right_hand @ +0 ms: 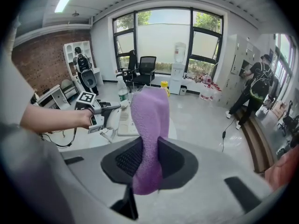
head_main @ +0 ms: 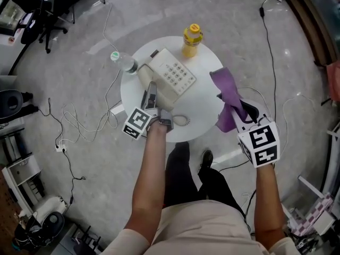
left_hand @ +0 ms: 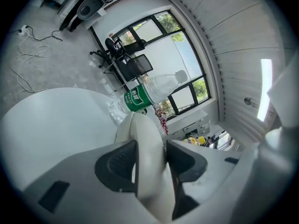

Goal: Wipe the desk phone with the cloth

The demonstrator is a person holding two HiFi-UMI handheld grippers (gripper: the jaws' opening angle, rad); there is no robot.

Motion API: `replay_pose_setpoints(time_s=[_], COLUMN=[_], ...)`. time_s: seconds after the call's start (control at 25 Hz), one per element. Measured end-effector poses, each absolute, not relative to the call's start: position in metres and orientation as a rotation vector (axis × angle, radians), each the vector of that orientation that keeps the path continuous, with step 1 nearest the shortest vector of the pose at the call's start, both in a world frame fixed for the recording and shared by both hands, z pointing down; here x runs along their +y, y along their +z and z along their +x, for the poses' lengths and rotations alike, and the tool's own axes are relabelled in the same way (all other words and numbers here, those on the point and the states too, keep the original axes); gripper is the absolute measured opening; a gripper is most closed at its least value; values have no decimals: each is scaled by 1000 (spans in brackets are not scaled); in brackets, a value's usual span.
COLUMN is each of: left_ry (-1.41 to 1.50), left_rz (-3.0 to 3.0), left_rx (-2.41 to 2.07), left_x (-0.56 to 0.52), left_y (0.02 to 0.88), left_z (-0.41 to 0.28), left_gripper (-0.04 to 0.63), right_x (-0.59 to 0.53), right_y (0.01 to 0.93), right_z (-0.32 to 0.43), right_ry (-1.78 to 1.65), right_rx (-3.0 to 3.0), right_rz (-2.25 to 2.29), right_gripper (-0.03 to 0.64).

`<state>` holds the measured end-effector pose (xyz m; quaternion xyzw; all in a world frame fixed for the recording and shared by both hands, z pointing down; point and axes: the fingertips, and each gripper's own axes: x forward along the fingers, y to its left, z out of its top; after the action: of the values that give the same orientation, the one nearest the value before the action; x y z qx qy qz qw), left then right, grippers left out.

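A cream desk phone [head_main: 174, 76] lies on the round white table [head_main: 204, 118]. Its handset [head_main: 145, 76] is lifted at the phone's left side, and my left gripper [head_main: 152, 96] is shut on it. In the left gripper view the cream handset [left_hand: 147, 143] fills the gap between the dark pads of the left gripper [left_hand: 150, 164]. My right gripper [head_main: 240, 113] hovers over the table's right edge, shut on a purple cloth [head_main: 226, 86]. In the right gripper view the cloth [right_hand: 149, 118] stands up out of the right gripper [right_hand: 149, 158], with the phone [right_hand: 124, 120] beyond it.
A clear water bottle [head_main: 123, 61] lies at the table's left edge and a yellow bottle [head_main: 191, 40] stands at its far edge. The phone's coiled cord [head_main: 181, 121] rests near the front. Cables trail over the floor [head_main: 79, 121]. A person [right_hand: 256, 90] stands far right.
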<state>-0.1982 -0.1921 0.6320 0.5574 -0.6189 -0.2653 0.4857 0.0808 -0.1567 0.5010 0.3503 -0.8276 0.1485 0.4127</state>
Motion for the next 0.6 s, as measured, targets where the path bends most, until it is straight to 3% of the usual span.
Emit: replay_pose_setpoints(time_s=[0.6], left_ry=[-347], left_rz=[1263], left_rx=[-1861], left_x=[-206], left_y=[652], left_z=[-199], left_gripper=[198], right_x=[-147], right_y=[534], right_z=[84], right_ry=[434], right_rx=[-2056], right_rz=[839], right_gripper=[80])
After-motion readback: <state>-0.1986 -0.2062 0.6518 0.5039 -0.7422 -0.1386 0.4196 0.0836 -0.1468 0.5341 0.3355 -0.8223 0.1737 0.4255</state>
